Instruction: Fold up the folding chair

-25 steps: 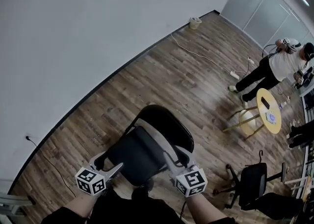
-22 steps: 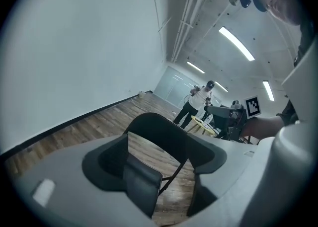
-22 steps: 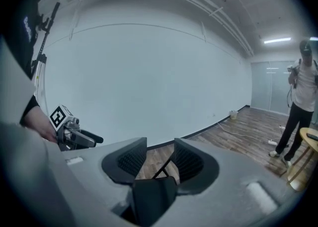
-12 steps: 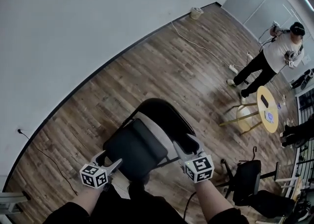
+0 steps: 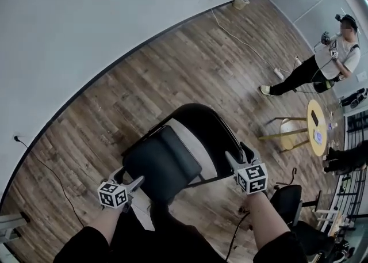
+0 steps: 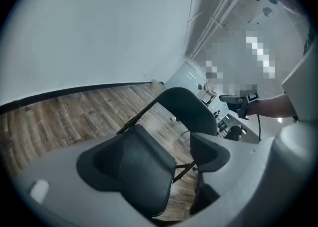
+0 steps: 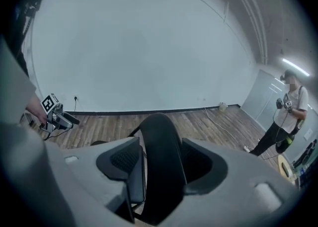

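Wooden plank floor fills most of the head view, bounded by a plain white wall with a dark skirting line.

The folding chair stands unfolded on the floor directly in front of the operator. It is black, with its seat lowered and its curved backrest rising on the far side.

A second person stands well apart from the chair, beside a round yellow surface on splayed legs. A black office chair stands nearer, to the operator's right.

Left hand-held gripper is at the front-left corner of the seat. Its jaws have just been opening and stand apart. In the left gripper view the seat edge lies between them, but the pads are not closed on it.

Right hand-held gripper is at the right-hand edge of the backrest. Its jaws have likewise just been opening and stand apart. The backrest runs between the two pads, unclamped.

Smaller items are a pale cable running across the floor to a power strip, and a small bin against the wall.
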The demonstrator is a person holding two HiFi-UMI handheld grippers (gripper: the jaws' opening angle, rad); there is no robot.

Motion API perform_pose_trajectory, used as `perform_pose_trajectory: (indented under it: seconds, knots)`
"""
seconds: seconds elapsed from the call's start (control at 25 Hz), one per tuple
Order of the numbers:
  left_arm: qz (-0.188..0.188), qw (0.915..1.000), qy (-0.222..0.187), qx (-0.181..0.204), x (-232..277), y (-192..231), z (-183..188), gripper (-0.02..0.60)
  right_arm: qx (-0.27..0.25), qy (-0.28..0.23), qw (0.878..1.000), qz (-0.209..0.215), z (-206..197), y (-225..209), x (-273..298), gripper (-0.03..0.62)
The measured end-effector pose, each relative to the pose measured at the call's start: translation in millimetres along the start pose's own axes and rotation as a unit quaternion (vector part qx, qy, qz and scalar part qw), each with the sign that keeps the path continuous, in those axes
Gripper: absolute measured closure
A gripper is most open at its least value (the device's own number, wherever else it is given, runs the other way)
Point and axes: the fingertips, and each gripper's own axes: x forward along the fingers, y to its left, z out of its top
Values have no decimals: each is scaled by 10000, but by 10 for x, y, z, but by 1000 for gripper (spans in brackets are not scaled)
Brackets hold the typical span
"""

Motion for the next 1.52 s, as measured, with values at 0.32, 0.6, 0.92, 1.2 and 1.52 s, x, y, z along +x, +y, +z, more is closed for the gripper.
perform_pose_trajectory:
  seconds: [0.32,0.6,0.92,1.2,1.52]
  knots:
    - [224,9974,239,-636,257,463,-470,123,-10,375,9993,27,-246,-204,331,313]
    - [528,9902,429,-1220,493,777,-971,103,-65,680,9976,93,-374,-363,529,270]
    - [1061,9710,254,-2129,676,1164,-1414,61,378,865,9955,22,-620,-582,626,241]
    - [972,9611,170,-2581,875,1340,-1760,6,289,690,9962,446,-585,-600,764,230]
    - [533,9621,325,-2654,1049,1392,-2147,6,728,583,9904,1017,-590,-706,886,210]
